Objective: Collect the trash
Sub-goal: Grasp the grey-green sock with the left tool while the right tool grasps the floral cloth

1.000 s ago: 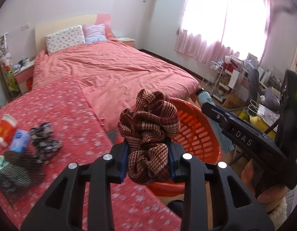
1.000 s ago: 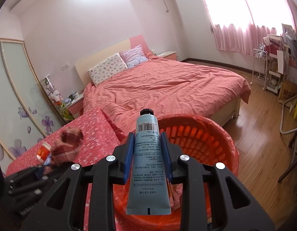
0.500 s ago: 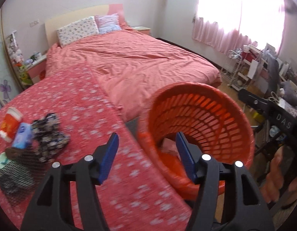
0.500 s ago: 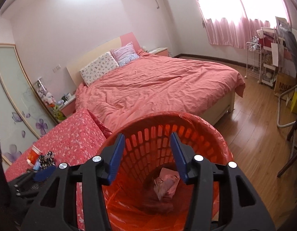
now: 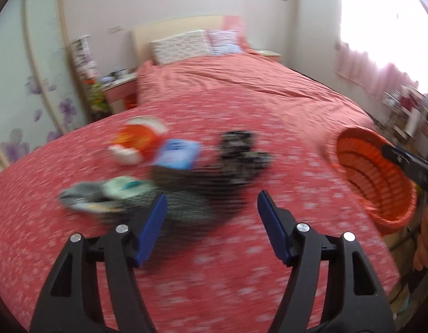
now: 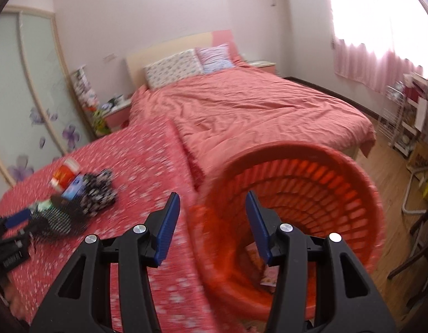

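my left claw stood released and empty, its jaws having just been opening, nothing between them. the remaining trash pile lay on the desk directly ahead of that claw, just beyond its tips, sprawled crosswise to my line of approach. my right claw was likewise released and empty, poised over the rim of the orange basket, with the pile well off to its left. i judged the left claw the nearer.
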`<state>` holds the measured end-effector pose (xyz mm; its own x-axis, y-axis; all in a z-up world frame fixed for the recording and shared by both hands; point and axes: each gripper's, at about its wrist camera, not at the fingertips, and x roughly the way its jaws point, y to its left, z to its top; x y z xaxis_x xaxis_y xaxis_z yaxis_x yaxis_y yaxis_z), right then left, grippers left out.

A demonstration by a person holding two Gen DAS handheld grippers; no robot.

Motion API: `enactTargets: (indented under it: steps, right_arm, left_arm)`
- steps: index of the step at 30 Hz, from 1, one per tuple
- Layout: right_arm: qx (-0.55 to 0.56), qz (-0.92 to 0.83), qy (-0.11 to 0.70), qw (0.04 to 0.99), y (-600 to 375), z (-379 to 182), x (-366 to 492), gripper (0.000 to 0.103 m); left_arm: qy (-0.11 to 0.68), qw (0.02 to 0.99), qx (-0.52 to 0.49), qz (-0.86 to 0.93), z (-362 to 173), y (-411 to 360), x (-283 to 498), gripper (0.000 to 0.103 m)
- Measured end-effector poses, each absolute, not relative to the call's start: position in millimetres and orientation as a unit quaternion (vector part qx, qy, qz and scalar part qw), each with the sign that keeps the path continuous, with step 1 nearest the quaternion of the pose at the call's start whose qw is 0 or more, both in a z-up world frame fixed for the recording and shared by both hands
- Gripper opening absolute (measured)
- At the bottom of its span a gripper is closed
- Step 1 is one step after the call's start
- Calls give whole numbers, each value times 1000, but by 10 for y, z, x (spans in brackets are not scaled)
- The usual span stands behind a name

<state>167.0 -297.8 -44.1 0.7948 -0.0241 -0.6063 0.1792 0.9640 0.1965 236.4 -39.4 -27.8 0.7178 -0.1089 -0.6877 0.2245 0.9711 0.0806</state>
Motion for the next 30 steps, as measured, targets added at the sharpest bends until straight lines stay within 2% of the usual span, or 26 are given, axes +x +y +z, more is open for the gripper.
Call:
enactTargets:
  steps: [11, 18, 25, 26, 27, 28, 29, 30]
  right_arm:
    - [83, 25, 353, 932, -2066, -513, 2052, 50]
    - [95, 46, 384, 917, -1720, -594, 2579, 50]
    - [80, 41, 417, 904, -1573, -779, 2837, 49]
    - [77, 41, 420, 904, -1517, -796, 2845, 47]
    - [74, 41, 423, 902, -1494, -820, 2845, 39]
    - [69, 39, 425, 902, -1477, -842, 2837, 36]
    - [64, 37, 422, 904, -1473, -836, 2816, 27]
    - [67, 39, 422, 903, -1489, -828, 2802, 18]
  left_arm:
    - [373, 927, 19, 27, -361, 885, 2439, 68]
    - [366, 927, 0, 86, -380, 1353, 2767, 68]
    - [414, 907, -29, 69, -588, 1558, 3296, 68]
    - [425, 902, -38, 59, -638, 1555, 3362, 68]
    - [430, 900, -44, 51, -669, 1549, 3387, 67]
    - [436, 898, -50, 40, -705, 1527, 3411, 62]
    - [440, 896, -52, 33, -735, 1494, 3413, 56]
    - [446, 894, -46, 24, -771, 1447, 3424, 41]
